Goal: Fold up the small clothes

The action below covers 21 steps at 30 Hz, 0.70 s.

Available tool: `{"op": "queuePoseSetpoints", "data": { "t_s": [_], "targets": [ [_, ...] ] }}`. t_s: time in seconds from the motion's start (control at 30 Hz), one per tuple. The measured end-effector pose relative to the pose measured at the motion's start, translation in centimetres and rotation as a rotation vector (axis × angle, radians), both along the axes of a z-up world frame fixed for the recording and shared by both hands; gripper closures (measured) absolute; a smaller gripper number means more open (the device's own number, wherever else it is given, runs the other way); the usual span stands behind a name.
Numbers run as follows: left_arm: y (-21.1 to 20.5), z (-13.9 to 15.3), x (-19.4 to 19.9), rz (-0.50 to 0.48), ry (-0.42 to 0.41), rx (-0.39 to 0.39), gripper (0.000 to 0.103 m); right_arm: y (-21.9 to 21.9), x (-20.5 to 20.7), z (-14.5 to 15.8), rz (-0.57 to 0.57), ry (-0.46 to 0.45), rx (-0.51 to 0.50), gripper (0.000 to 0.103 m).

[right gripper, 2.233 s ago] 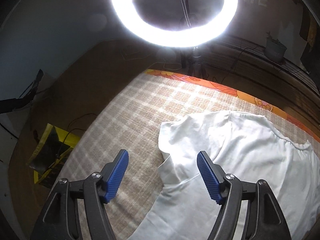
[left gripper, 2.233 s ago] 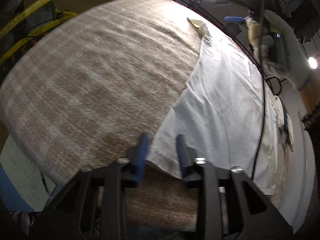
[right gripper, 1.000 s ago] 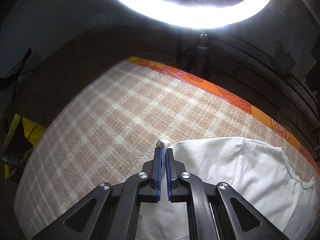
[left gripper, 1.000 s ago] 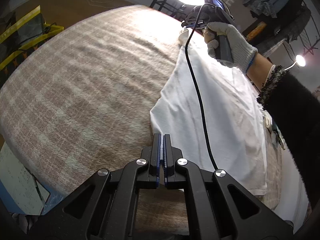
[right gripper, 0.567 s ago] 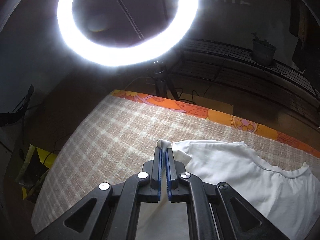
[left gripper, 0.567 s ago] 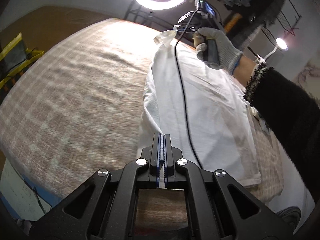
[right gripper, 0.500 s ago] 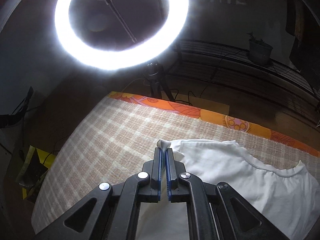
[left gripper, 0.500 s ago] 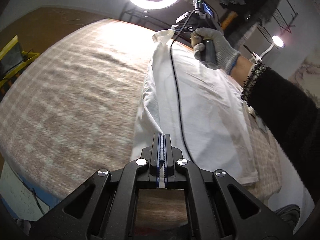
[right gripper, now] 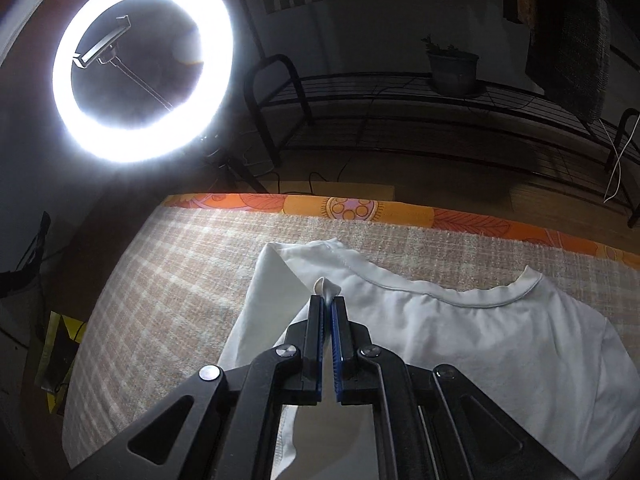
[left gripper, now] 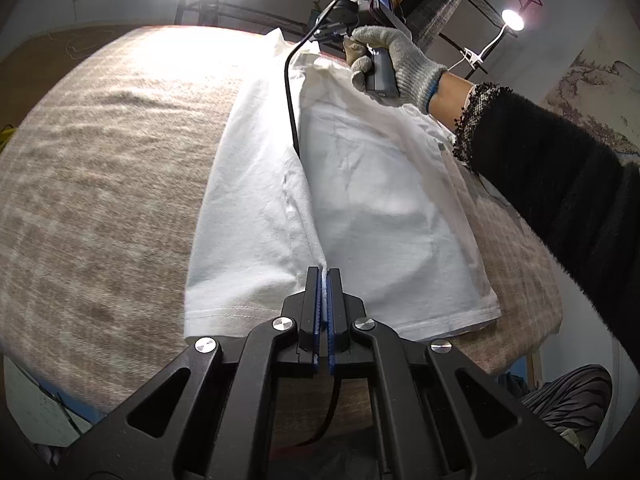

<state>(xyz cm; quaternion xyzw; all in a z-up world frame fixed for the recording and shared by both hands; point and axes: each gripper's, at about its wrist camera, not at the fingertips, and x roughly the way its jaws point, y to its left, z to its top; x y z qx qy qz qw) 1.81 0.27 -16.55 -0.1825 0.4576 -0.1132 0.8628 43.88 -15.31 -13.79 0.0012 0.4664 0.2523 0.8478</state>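
Note:
A white T-shirt (left gripper: 372, 200) lies on a beige checked blanket (left gripper: 100, 168). Its left side is folded over the middle in a long flap (left gripper: 256, 200). My left gripper (left gripper: 324, 272) is shut on the flap's edge near the hem. My right gripper (right gripper: 327, 302) is shut on a pinch of the same flap near the shoulder, just short of the collar (right gripper: 460, 294). In the left wrist view the right gripper's body (left gripper: 372, 0) is held by a gloved hand at the shirt's far end, its fingertips hidden.
A lit ring light (right gripper: 140, 68) stands beyond the bed's far edge, where an orange patterned border (right gripper: 340, 206) runs. A black cable (left gripper: 290, 88) hangs from the right gripper over the shirt. A dark metal rack (right gripper: 440, 120) stands behind.
Both grippers, shut on the shirt's left edge, have carried it to the right over the middle of the shirt, forming a long folded flap.

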Motion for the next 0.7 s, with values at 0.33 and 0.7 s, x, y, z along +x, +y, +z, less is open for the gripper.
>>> {"op": "queuePoseSetpoints", "data": {
  "t_s": [0.33,0.7],
  "targets": [
    [-2.2,-1.3,0.7,-0.058,0.048,-0.047,0.103,-0.4,0.1,-1.4,0.004,-0.007,-0.065,0.095],
    [-5.0,-1.3,-1.5,-0.21,0.045,-0.009,0.102,-7.7,-1.3,0.8,-0.089,-0.044,-0.08,0.064]
  ]
}}
